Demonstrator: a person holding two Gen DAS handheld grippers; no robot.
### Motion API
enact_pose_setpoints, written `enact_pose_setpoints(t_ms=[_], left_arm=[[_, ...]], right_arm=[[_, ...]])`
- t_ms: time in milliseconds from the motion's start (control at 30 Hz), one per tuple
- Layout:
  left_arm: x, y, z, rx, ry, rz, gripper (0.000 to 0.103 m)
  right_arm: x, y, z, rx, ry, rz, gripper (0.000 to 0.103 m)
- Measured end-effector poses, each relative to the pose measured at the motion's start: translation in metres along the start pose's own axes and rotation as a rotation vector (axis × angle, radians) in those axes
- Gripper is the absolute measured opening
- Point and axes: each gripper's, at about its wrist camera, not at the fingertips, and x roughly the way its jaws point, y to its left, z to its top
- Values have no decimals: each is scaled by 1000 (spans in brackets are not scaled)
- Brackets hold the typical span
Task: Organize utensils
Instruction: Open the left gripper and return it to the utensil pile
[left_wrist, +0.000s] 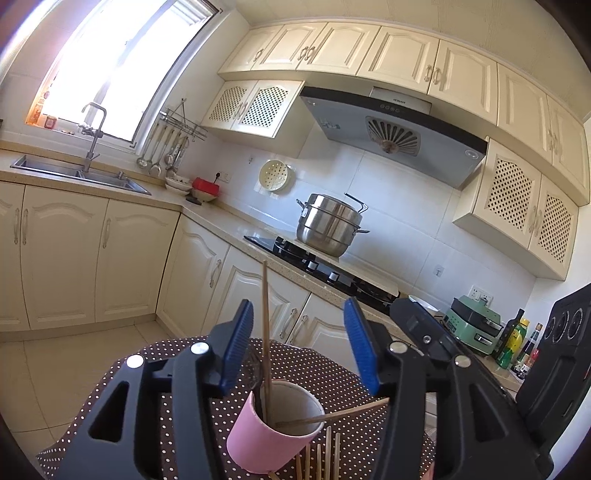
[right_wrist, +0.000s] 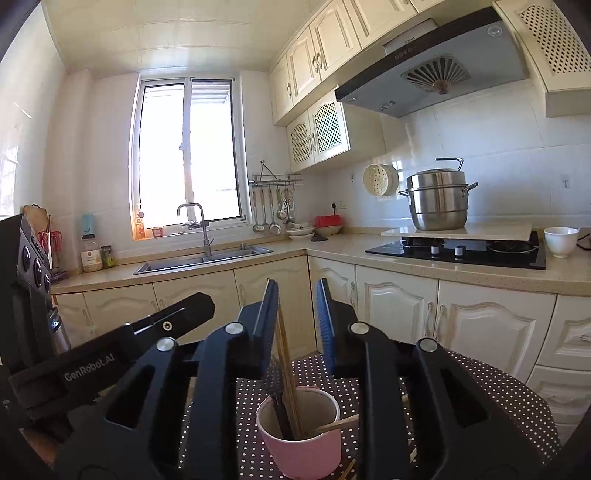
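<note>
A pink cup (left_wrist: 258, 439) stands on a brown polka-dot cloth (left_wrist: 162, 369); it also shows in the right wrist view (right_wrist: 306, 448). In it stand a wooden chopstick (left_wrist: 266, 332) and a dark utensil, and another chopstick (left_wrist: 332, 415) leans across the rim. Several more chopsticks (left_wrist: 325, 458) lie on the cloth beside the cup. My left gripper (left_wrist: 299, 347) is open above the cup, empty. My right gripper (right_wrist: 297, 328) is open above the cup, with the upright chopsticks (right_wrist: 284, 362) next to its left finger (right_wrist: 267, 325).
Kitchen counter with a sink (right_wrist: 203, 260), a hob (right_wrist: 458, 251) bearing a steel steamer pot (right_wrist: 437, 201), and a white cup (right_wrist: 561, 240). Bottles (left_wrist: 517, 343) and a green appliance (left_wrist: 472, 325) stand on the right counter. The other gripper's body (right_wrist: 110, 354) is close at left.
</note>
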Motion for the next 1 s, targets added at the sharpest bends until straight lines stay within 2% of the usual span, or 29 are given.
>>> enact_pose_setpoints(t_ms=[300,467,633,800,900,1000], left_arm=[[-26,-25,1,32,3,-29,52],[-35,-41,-7,50,62,-36,53],[-36,-58,-28,80,160,-33,53],[-28,-65,-56,94,298,-25,53],[-18,-63,-75,106,397,11,53],[-7,-50,-94,62,512,58,53]], right_arm=[[-33,3,10,-23,-24,-34,23],[-59,-1,10,-36,-26,-65,28],[-82,-14,-1,-39,-5,-107,28],[-100,-31,-17,-17,35,-144,28],[-107,-42,-31,3,72,-169,28],[-108,-52,-44,28,128,-179,28]])
